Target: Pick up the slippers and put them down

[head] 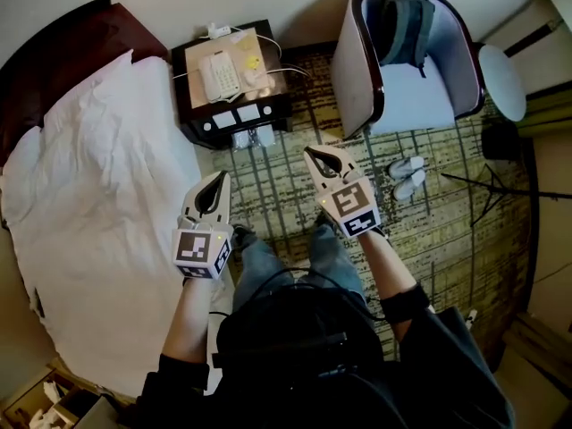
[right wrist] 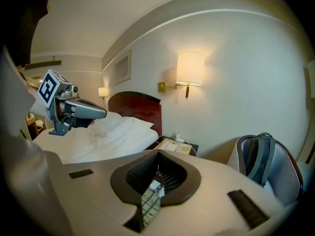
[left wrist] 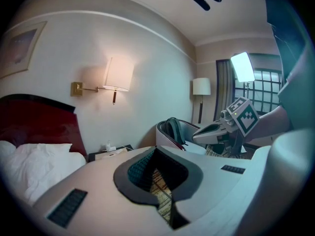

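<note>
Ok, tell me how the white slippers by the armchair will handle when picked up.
The white slippers look thin and flat, so probably light and floppy, likely drooping if pinched at one edge. They lie on patterned carpet, so a push would probably drag, not glide. Nothing rounded shows; rolling seems unlikely.

Dark top, blue jeans (head: 266, 262), two cream-shelled grippers.
The left gripper (head: 222, 176) and right gripper (head: 309, 153) each carry a black-and-white marker cube (head: 201, 249) at 6 o'clock; a black pack (head: 299, 342) with thin cables (head: 268, 281) lies at 6 o'clock of the jeans.
</note>
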Tool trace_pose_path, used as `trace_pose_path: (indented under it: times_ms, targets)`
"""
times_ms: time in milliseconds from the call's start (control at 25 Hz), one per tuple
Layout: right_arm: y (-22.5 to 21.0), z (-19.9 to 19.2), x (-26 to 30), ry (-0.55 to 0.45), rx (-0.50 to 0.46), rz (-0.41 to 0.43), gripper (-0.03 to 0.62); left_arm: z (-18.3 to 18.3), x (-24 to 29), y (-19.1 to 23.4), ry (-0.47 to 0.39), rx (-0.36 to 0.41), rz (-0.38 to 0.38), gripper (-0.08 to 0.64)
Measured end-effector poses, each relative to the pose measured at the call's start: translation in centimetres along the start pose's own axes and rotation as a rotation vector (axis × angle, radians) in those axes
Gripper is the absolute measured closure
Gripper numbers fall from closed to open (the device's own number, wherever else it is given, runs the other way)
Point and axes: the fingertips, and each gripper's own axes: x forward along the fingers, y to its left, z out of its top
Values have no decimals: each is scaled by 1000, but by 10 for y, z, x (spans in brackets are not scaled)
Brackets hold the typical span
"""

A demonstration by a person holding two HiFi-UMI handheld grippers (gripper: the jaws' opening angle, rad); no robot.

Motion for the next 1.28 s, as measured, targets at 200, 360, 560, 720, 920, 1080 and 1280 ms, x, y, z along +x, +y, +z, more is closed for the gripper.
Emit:
trace_pose_path:
  times_ms: [200,360,560,720,920,1080,1280]
  targets:
    - [2,-19,41,15,67,-57,563,-27,12,33,34,17,-1,558]
    - [2,-50,79,21,149,-77,553,-65,33,43,76,32,-19,558]
    - [2,-133,138,45,286,-56,494,-135,75,51,151,51,-30,558]
    - [3,-216,192,70,375,-8,404,-205,112,62,186,32,11,558]
    - [1,-312,264,91,435,27,275,-292,164,76,201,55,39,558]
    - [-9,-383,317,84,537,26,273,-365,207,83,221,96,39,558]
    - [-32,-461,383,33,725,7,275,-431,264,91,216,205,13,558]
